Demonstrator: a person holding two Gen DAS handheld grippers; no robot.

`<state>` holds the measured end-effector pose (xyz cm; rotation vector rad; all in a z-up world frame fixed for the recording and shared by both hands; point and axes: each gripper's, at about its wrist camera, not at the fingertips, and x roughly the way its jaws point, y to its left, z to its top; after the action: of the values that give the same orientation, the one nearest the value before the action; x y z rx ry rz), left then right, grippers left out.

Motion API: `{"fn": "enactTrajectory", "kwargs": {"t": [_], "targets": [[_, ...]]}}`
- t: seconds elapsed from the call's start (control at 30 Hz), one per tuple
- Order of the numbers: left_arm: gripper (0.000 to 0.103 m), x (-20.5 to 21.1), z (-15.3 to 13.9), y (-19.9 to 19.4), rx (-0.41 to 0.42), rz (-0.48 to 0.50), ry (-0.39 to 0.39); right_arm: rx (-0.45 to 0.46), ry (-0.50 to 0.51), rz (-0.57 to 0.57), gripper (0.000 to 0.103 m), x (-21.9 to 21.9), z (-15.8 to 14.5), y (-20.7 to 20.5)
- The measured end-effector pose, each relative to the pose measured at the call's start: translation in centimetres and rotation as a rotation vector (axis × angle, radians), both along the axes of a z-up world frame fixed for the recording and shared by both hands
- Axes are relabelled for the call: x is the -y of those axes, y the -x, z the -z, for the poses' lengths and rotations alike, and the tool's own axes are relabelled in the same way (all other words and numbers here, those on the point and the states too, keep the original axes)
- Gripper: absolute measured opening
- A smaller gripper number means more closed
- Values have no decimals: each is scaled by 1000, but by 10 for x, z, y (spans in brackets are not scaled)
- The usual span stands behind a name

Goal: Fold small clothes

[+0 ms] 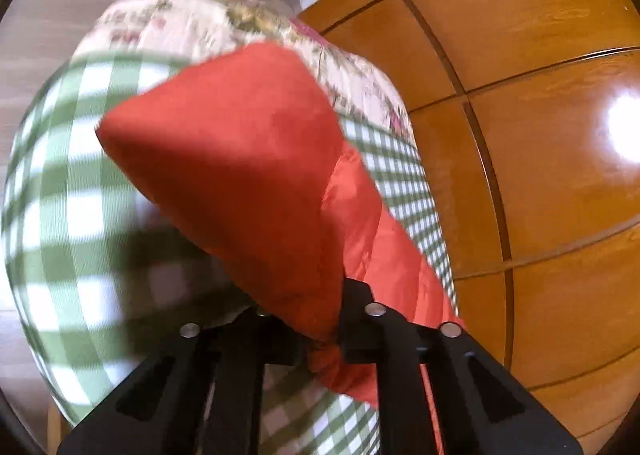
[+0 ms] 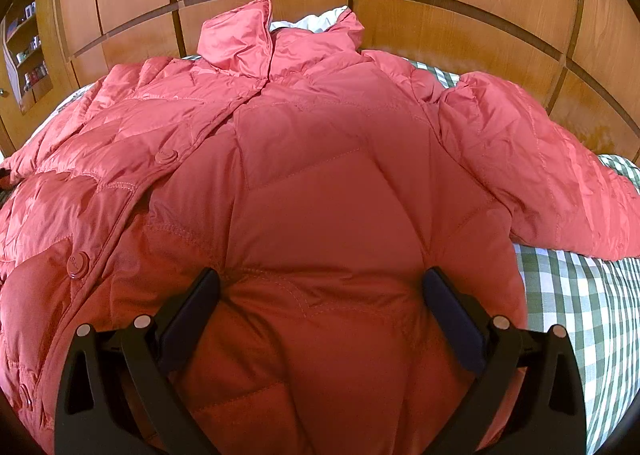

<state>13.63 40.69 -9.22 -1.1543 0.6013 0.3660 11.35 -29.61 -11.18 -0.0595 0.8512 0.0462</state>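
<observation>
Jacket, red quilted puffer (image 2: 320, 175), lies spread across green-checked bedcover (image 2: 580, 303), collar toward wardrobe-side edge. Left gripper (image 1: 316, 319) pinches lifted red fabric, prob. a sleeve. Right gripper (image 2: 320, 287) spread wide, pressing on body near hem. Folding looks barely begun; other sleeve still out.

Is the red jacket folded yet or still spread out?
Mostly spread: the red jacket lies front-up on the checked bedcover, right sleeve extended. The left gripper holds one lifted part.
</observation>
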Motion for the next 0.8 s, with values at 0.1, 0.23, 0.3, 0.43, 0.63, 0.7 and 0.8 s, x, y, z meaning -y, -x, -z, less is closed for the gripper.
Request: {"fn": "enactTrajectory", "kwargs": {"t": [0.1,0.23,0.3,0.43,0.63,0.7,0.8], "targets": [[7,-7,-28,-2,36,-1,-87,0,0,0,101,-1,1,0],[7,2,-55,-14,56,13,-162,0,-2,0,101,-1,1,0],[7,21,-67,-19,62,49,-213,1,-3,0,101,-1,1,1],[7,82,-96,-33,96,171,-389,1,-4,-1,101,-1,0,1],[7,185,-129,-67,164,403,-544,2,-4,0,101,0,0,0],[7,218,-134,-79,177,479,-578,1,-4,0,101,0,0,0],[7,270,-136,-95,187,602,-627,3,-6,0,101,-1,0,0]]}}
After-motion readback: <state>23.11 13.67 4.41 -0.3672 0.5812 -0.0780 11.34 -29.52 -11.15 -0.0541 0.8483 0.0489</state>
